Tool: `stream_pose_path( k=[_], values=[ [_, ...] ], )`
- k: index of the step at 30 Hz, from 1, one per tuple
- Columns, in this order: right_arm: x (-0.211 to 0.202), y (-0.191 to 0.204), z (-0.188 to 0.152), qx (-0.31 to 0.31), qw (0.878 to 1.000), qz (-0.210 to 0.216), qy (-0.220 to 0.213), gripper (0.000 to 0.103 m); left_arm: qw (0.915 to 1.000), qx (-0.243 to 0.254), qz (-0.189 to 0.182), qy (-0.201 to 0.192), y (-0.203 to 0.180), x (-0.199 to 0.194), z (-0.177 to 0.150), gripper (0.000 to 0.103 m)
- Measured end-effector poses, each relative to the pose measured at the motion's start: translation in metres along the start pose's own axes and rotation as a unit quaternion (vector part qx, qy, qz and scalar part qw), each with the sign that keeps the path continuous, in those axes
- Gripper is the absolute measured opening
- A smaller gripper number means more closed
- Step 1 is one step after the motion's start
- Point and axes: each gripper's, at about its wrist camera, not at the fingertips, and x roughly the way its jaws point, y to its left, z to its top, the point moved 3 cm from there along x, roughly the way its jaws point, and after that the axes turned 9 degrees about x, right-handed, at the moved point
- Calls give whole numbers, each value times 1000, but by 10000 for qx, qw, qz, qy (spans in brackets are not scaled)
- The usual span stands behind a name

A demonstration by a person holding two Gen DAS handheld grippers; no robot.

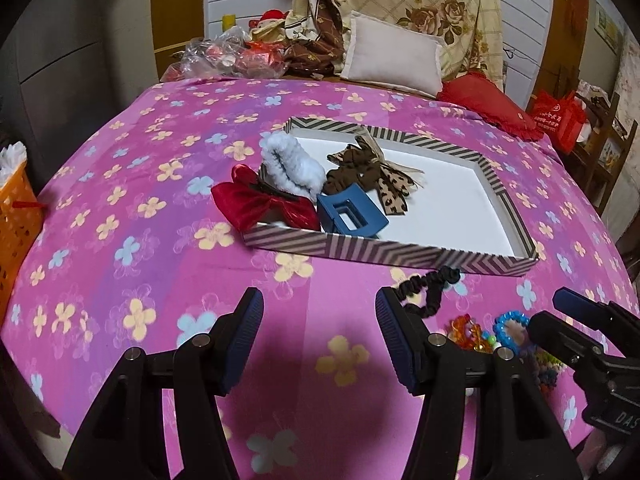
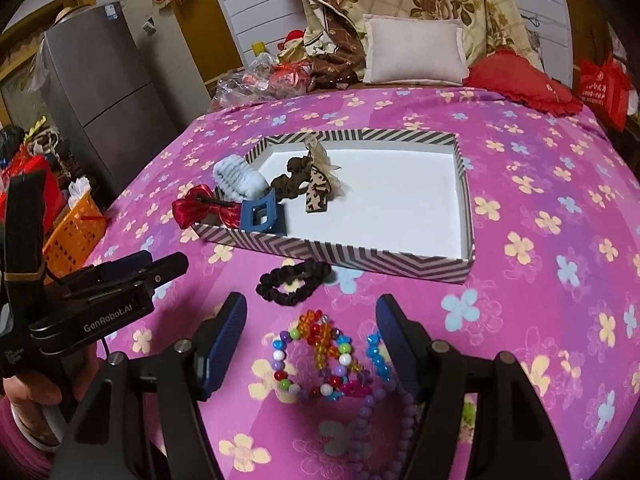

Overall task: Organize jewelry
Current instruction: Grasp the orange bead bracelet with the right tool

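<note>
Where the left view hides them, purple beads (image 2: 384,412) in the right.

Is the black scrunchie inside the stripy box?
No, the black scrunchie lies on the pink flowered bedspread, just outside the front wall of the stripy box.

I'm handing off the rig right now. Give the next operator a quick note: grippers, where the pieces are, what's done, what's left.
Left gripper: open, empty, over bare bedspread.
Right gripper: open, empty, above the bead bracelets.
Striped tray on the bed holds the red bow, white scrunchie, blue claw clip and brown leopard bow.
Left to do: black scrunchie lying in front of the tray, bracelets, purple bead string.
</note>
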Motion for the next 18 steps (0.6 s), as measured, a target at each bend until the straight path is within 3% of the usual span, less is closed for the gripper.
stream_pose_path(
  k=[18],
  values=[
    [-13,-17,-21,-108,9997,-210,112,71,10000,63,-20,37,-9,-9,-16,59]
  ],
)
